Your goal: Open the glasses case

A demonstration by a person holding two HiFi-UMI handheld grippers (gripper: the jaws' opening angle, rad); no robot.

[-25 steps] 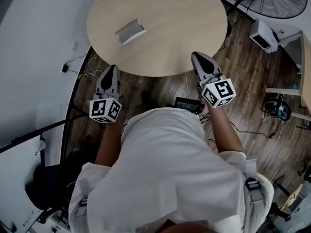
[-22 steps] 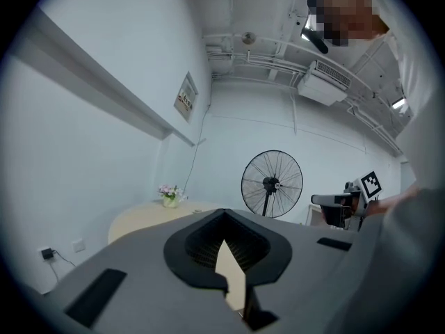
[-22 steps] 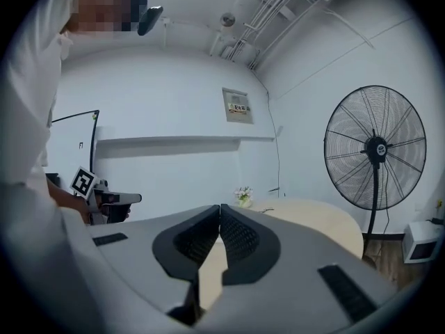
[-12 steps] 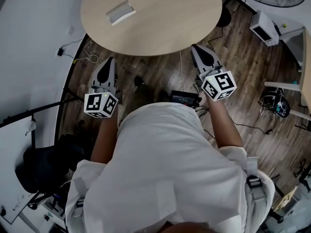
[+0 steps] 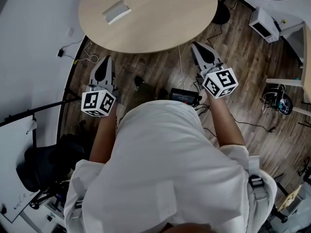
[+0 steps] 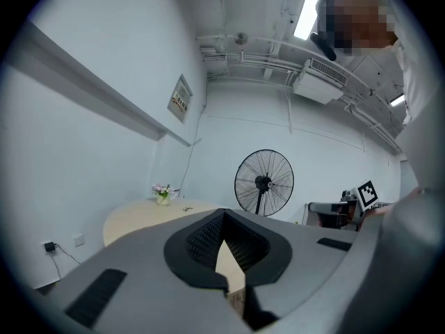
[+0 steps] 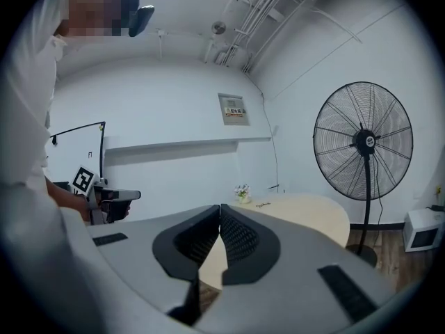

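Left gripper (image 5: 106,62) has edged leftward, closed, well short of glasses case (image 5: 116,11).

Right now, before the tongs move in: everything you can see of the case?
The case is a small, flat, light grey oblong that looks hard-shelled. It lies flat on the round wooden table, toward its left part in the head view, turned at a slant. It looks shut, but the hinge and clasp are too small to make out. Only the table touches it. The left tongs and right tongs are shut, empty and well short of it, over the floor.
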